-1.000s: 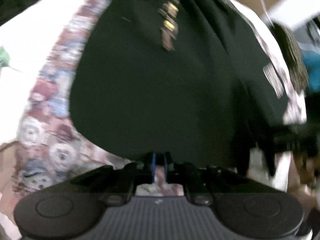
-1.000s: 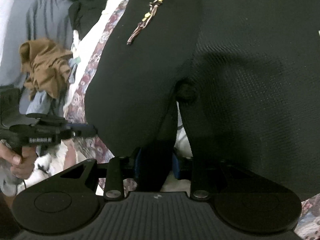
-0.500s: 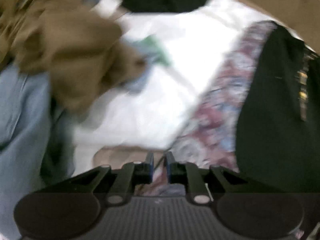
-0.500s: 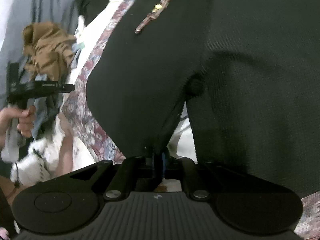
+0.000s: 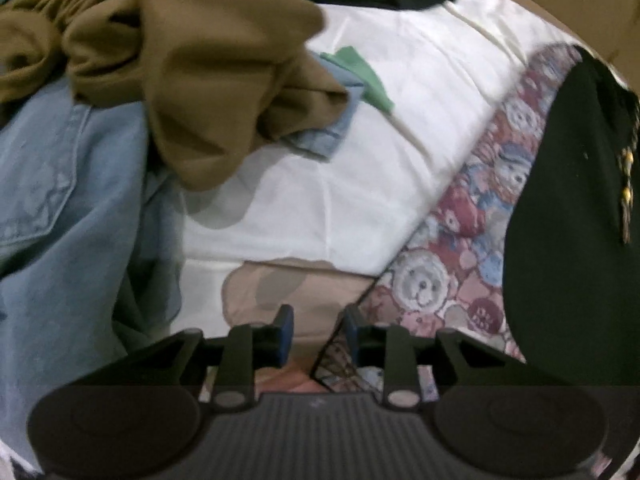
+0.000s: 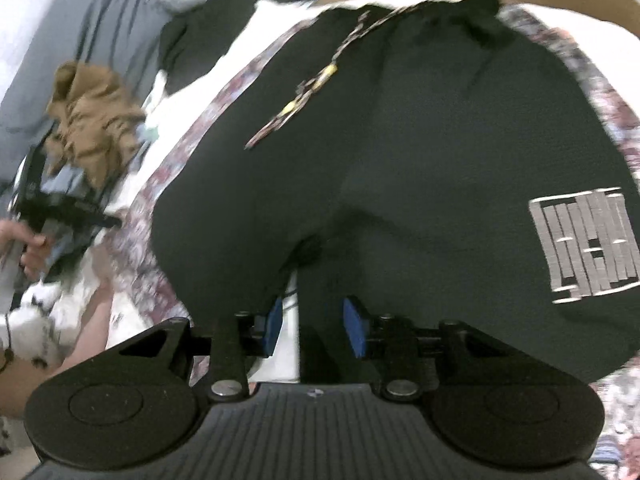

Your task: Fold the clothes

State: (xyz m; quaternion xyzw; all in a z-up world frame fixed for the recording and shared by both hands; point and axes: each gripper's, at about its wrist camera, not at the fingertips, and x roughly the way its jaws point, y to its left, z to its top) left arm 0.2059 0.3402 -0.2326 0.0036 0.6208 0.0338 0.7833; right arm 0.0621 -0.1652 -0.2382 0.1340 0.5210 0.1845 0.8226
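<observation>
Black shorts [image 6: 400, 160] lie flat on the teddy-bear blanket [image 5: 460, 248]. Right claw [image 6: 312, 330] is opening over their crotch hem, gripping nothing. Left claw [image 5: 318, 334] is opening, empty, near the brown garment [image 5: 180, 60]

Black shorts [image 6: 420, 152] lie flat, apparently unfolded.

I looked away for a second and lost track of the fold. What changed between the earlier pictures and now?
The right gripper let go of the black shorts; its jaws are opening with nothing pinched. The left gripper swung off the shorts toward the brown garment and denim, jaws opening and empty. The shorts stayed spread on the teddy-bear cloth.
</observation>
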